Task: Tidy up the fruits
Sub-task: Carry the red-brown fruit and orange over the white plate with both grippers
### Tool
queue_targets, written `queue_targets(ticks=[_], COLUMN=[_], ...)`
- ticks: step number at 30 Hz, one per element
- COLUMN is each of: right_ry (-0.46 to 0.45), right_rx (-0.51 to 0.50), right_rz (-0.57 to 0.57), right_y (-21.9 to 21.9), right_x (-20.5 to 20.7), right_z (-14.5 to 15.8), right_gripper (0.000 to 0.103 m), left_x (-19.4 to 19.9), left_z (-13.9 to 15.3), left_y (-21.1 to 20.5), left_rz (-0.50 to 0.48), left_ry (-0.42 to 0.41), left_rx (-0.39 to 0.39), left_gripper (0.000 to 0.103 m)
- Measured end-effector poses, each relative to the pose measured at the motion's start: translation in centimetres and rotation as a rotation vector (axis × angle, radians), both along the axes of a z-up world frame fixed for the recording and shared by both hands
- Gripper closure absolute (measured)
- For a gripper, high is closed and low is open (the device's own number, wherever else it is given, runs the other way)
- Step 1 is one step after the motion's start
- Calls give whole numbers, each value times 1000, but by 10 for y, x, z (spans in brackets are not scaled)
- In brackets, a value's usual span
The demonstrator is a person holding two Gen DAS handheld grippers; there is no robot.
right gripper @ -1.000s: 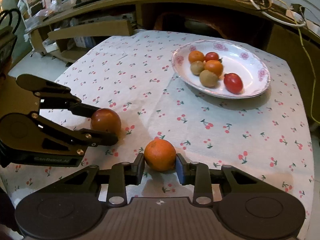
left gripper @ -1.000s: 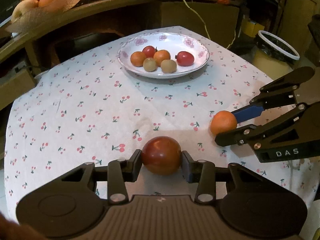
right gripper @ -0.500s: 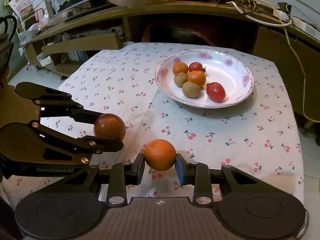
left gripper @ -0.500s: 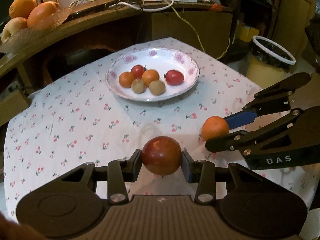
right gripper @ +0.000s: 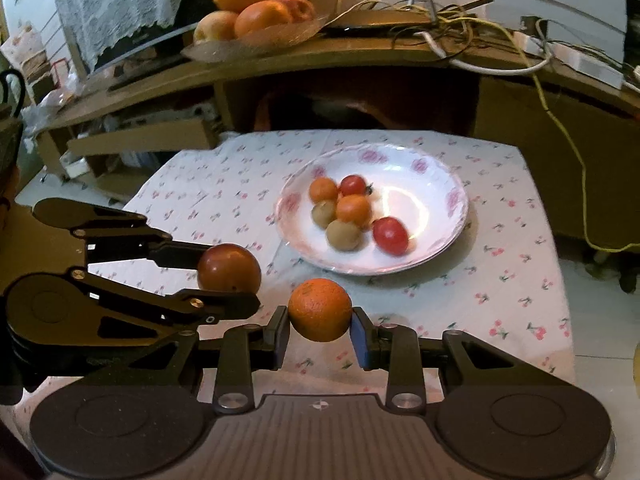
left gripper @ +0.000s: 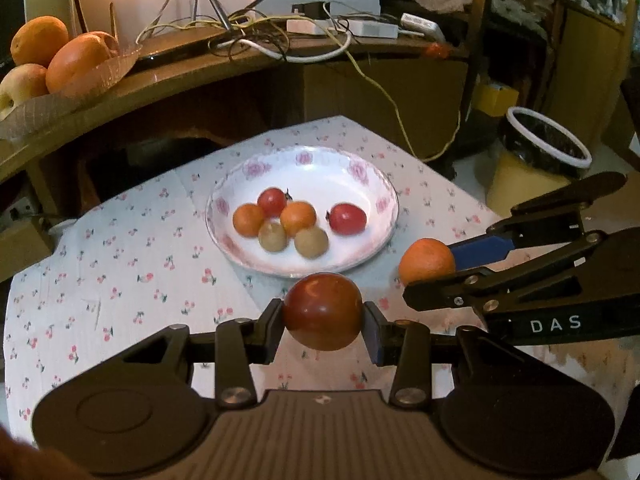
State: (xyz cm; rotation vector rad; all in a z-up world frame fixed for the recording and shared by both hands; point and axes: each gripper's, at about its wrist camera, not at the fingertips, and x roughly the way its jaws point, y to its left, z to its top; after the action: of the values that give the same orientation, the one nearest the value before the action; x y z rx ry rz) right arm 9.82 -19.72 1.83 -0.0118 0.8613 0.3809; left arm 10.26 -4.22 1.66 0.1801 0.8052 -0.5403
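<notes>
Now the tabletop [left gripper: 120,280] under its cherry-print cloth carries the plate [left gripper: 384,204], already loaded with six small fruits, so most of the sorting looks done. Left gripper [left gripper: 323,314] has its fingers clamped on a dark red tomato [left gripper: 322,310], held up just short of the plate's near rim. Right gripper [right gripper: 320,314] pinches an orange [right gripper: 320,309] just beside it, so both fruits are yet to go in!
</notes>
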Motion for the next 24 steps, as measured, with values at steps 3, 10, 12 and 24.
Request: queue_targets(ticks=[3, 10, 12, 24], right_ry=[-8, -49, -51, -56], right_rx=[9, 47, 51, 55], right_rz=[-12, -72, -84, -117], right_y=[-3, -15, -17, -26], right_x=[6, 31, 40, 91], right_z=[5, 14, 13, 0], right_gripper=[70, 69, 69, 69], left_x=[8, 36, 46, 99], left_z=[4, 15, 16, 2], left_y=[-4, -15, -17, -26], left_rz=[5, 36, 45, 76], left_ry=[-8, -60, -70, -66], left_rx=[-12, -24, -20, -10], left_gripper=[57, 57, 57, 57])
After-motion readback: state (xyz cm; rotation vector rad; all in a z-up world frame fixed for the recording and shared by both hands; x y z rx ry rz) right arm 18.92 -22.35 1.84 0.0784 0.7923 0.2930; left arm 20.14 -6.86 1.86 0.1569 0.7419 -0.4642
